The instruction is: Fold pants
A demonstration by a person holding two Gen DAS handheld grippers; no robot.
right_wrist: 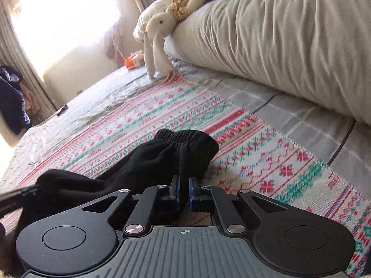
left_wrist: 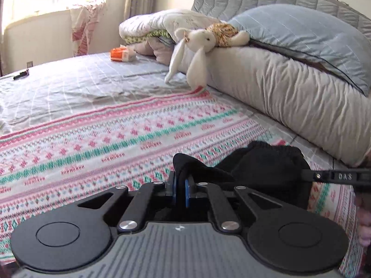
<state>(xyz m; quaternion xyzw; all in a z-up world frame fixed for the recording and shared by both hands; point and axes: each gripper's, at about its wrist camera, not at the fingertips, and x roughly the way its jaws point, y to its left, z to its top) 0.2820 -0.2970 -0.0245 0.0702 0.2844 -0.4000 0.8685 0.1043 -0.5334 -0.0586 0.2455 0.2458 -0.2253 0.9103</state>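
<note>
Two grippers meet on one pair of black pants, which lies bunched near the front edge of a patterned blanket spread over the bed. The blanket seems laid as a flat work surface, so the dark cloth stands out and can be spread without snagging the bedding. The quilt, pillow and toy rabbit are pushed toward the headboard, well apart from the pants, probably to leave room for folding.

The left gripper is pressed together on a fold of the black fabric: cloth rises between its blue pads and drapes over the left one. The right gripper is likewise pinching the pants, its pads close together with dark cloth running down between them, just below the elastic waistband. In the left view the right gripper's finger enters from the right edge and reaches the same heap of fabric.

Holding two separate points of the garment suggests the aim is to lift and stretch it out before any fold is made; the pants are crumpled, so the folding itself looks barely begun. Thin fabric could slip from such a narrow pinch if pulled hard.
</note>
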